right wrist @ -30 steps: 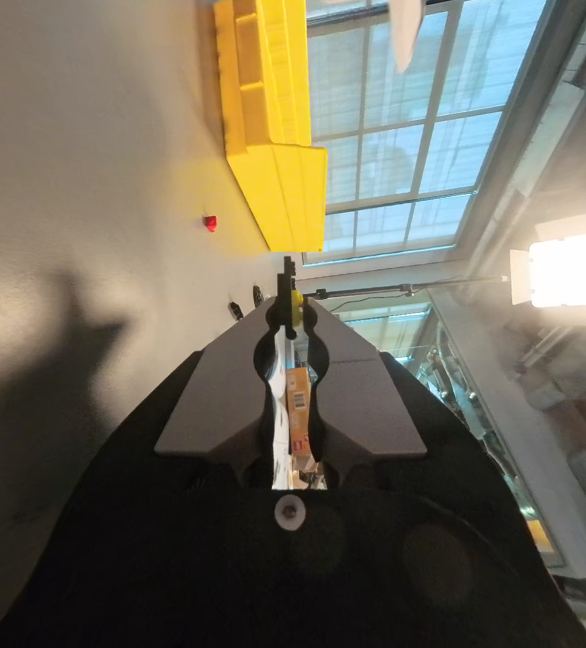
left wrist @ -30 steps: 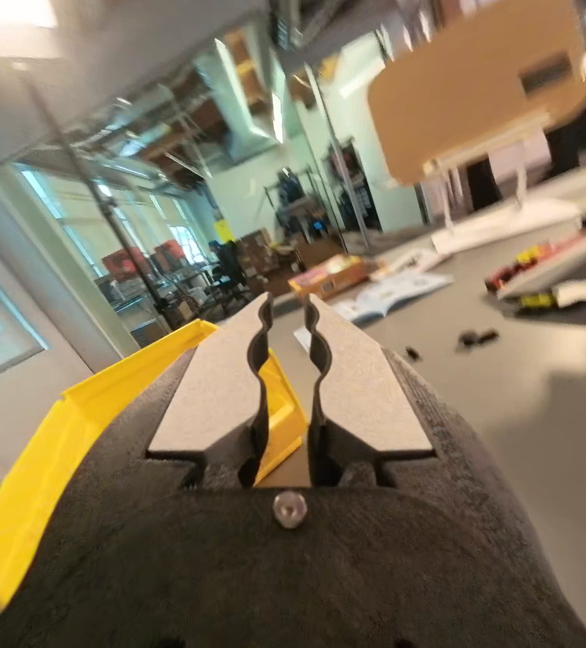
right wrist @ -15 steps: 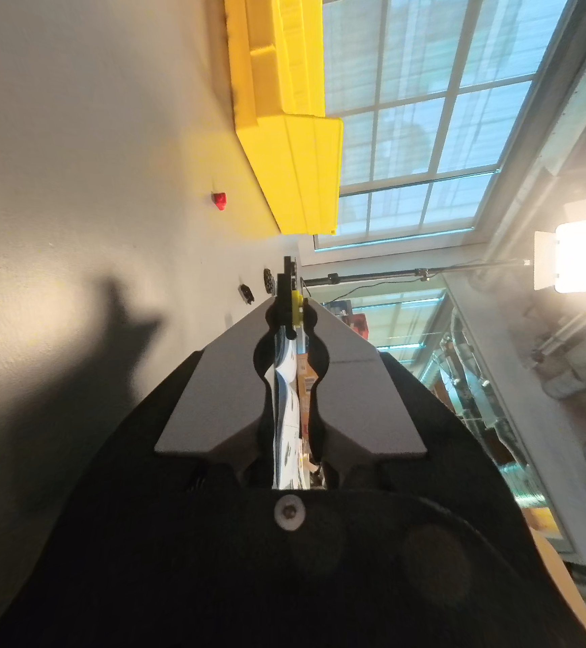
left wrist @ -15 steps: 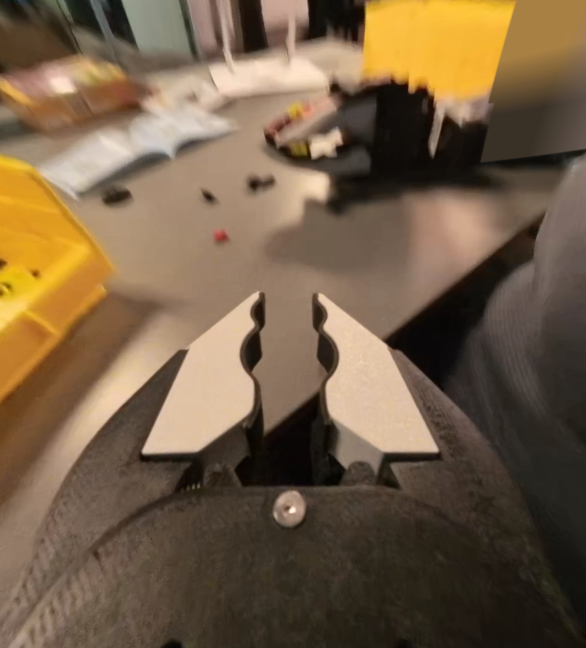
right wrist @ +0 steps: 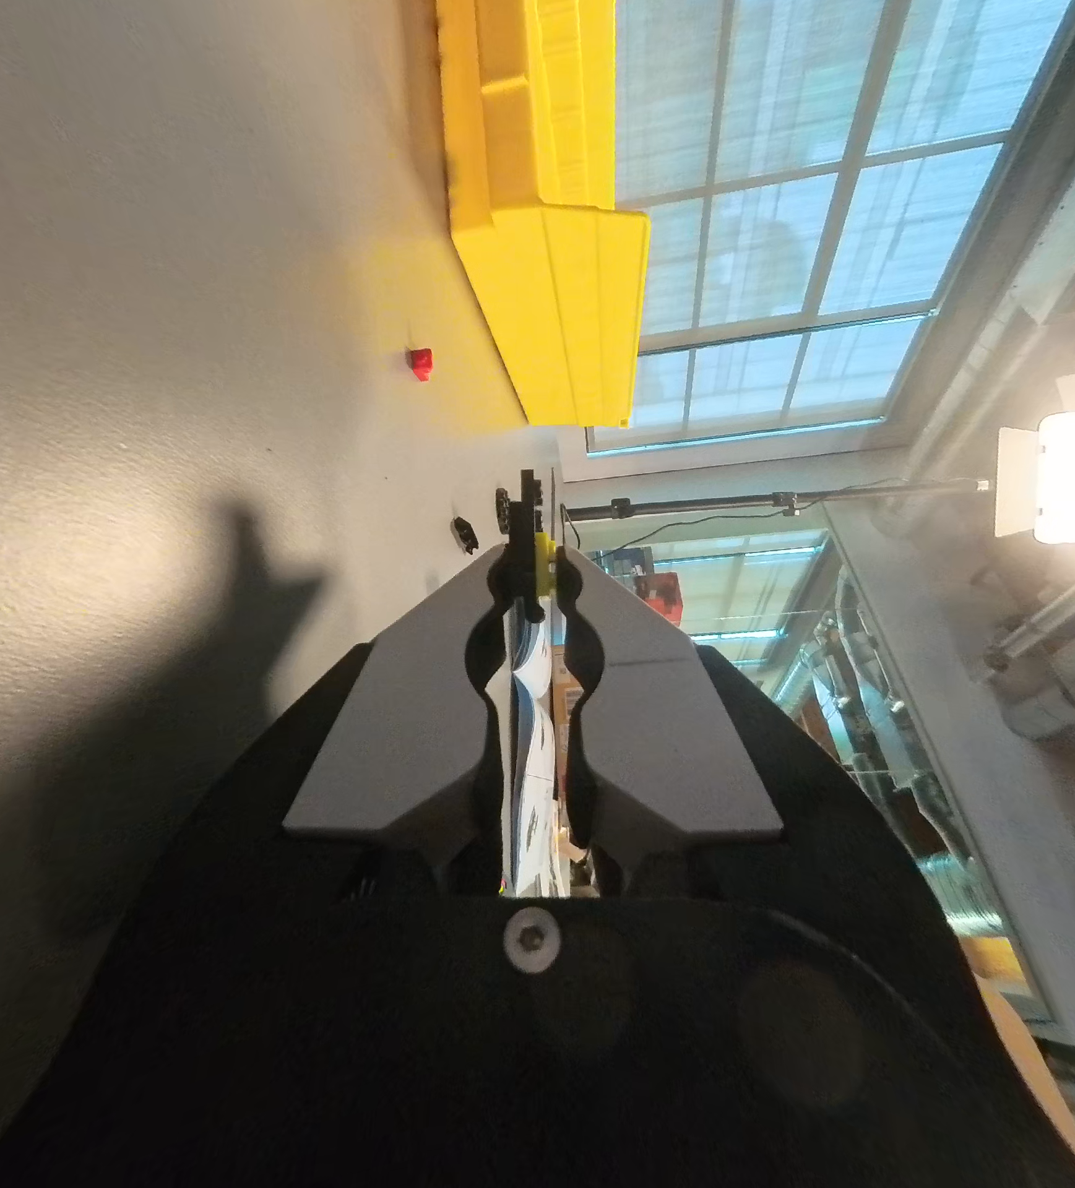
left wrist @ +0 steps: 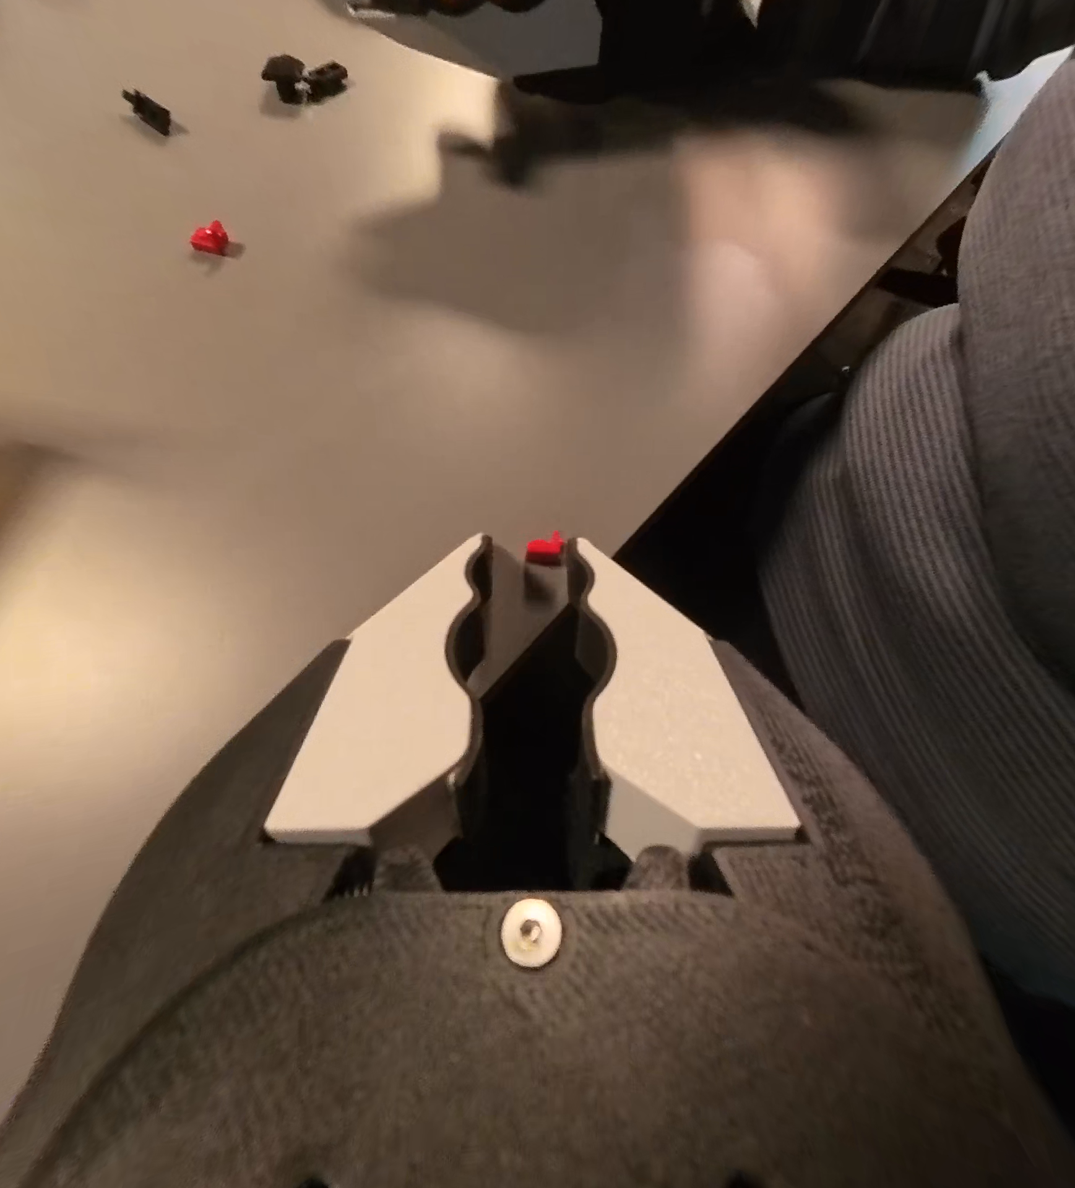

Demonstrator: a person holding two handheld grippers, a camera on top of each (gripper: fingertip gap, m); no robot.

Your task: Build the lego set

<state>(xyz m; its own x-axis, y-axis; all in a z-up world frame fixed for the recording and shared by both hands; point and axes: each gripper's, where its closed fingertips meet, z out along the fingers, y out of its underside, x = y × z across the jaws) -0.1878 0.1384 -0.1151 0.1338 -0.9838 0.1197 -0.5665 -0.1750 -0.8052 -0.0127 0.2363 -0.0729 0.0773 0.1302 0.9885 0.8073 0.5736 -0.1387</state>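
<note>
My left gripper (left wrist: pixel 531 543) is open, low over the grey table (left wrist: pixel 264 398) at its near edge. A small red lego piece (left wrist: pixel 544 551) lies on the table between its fingertips, touching neither. A second red piece (left wrist: pixel 213 236) lies farther out to the left, and also shows in the right wrist view (right wrist: pixel 420 362). My right gripper (right wrist: pixel 531 560) is shut on a thin black lego assembly with a yellow part (right wrist: pixel 529 546), which sticks out past the tips. This view is rolled sideways, so the table is on the left.
A yellow bin (right wrist: pixel 554 257) stands on the table beyond the red piece. Small black pieces (left wrist: pixel 303 77) (left wrist: pixel 147 110) (right wrist: pixel 464 533) lie loose. A person's grey ribbed clothing (left wrist: pixel 946 514) is right of the table edge. An open booklet (right wrist: pixel 531 694) lies behind the right fingers. One gripper's finger ends stand about 20 cm off the other's.
My left gripper has swung down from facing the room to the table's near edge, where a red piece now lies between its tips. The right gripper has barely moved and stays shut.
</note>
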